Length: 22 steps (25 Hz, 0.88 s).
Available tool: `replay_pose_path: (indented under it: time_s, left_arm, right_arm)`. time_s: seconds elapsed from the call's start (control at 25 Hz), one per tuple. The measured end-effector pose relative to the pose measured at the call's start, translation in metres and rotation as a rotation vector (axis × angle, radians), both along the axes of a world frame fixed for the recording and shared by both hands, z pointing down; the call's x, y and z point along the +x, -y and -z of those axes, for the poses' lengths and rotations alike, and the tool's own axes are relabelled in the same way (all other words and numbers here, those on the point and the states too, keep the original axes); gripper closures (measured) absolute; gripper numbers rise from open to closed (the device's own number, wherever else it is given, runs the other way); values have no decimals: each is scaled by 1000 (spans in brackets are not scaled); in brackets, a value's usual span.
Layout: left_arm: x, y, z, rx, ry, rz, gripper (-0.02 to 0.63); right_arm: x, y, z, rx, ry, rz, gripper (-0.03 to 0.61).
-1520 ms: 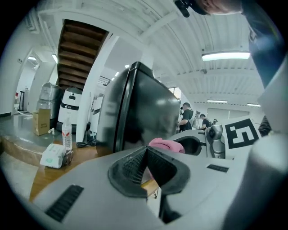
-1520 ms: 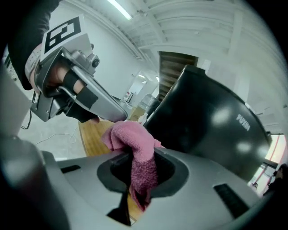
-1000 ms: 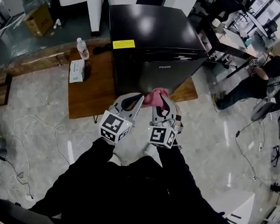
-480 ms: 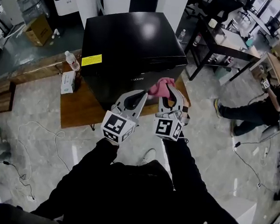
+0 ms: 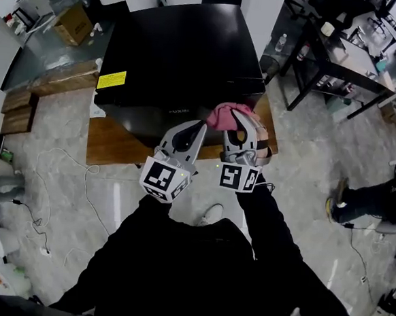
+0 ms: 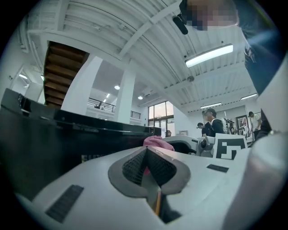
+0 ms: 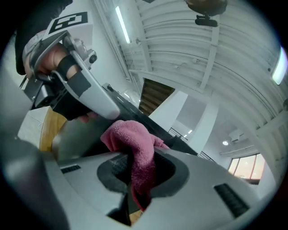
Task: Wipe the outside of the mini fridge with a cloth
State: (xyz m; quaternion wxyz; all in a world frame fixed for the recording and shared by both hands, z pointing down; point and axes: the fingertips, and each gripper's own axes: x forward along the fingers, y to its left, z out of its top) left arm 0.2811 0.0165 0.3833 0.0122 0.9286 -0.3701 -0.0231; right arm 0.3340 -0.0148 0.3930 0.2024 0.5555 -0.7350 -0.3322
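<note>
Holding a pink cloth (image 5: pixel 227 114) at the mini fridge's front edge

The cloth is bunched up and pinched in the fingers of the right gripper (image 5: pixel 244 132). In the right gripper view (image 7: pixel 135 157) the fingers are clamped on a fold of it, with the rest of the cloth (image 7: pixel 130 137) spilling out above them. From the head view the bundle sits at the upper front edge of the black mini fridge (image 5: pixel 179 50), toward its right-hand corner. Whether it presses on the surface cannot be told.

The left gripper (image 5: pixel 195 130) hangs just beside the right one, its tip close to the same front edge. In the left gripper view its fingers (image 6: pixel 135 164) are together with nothing held, and the cloth (image 6: pixel 155 142) shows beyond them.

The fridge stands on a low wooden platform (image 5: pixel 110 147) on the pale marble floor (image 5: pixel 299 169), directly in front of the person. A yellow label (image 5: pixel 111 79) sits near the front left of its glossy top.

Further out, a cardboard box (image 5: pixel 75 23) lies behind the fridge on the left. A dark desk (image 5: pixel 342 56) stands to the upper right. White cable (image 5: pixel 89 196) trails over the floor to the left, and another person's leg (image 5: pixel 365 201) shows at the right edge.
</note>
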Motion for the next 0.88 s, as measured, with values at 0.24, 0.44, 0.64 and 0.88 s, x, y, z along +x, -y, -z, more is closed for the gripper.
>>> replay_pose_path:
  time_s: [0.24, 0.44, 0.64, 0.88]
  left_arm:
    - [5, 12, -59, -78, 39, 34, 607]
    - [6, 22, -120, -162, 68, 60, 607]
    - [4, 27, -190, -246, 113, 72, 607]
    - [-2, 37, -267, -339, 167, 81, 607]
  right_arm:
    - [2, 8, -59, -50, -21, 45, 502]
    - [0, 14, -123, -133, -65, 80, 503]
    - [-7, 16, -196, -200, -124, 133, 503]
    - [-13, 17, -282, -305, -222, 213, 505]
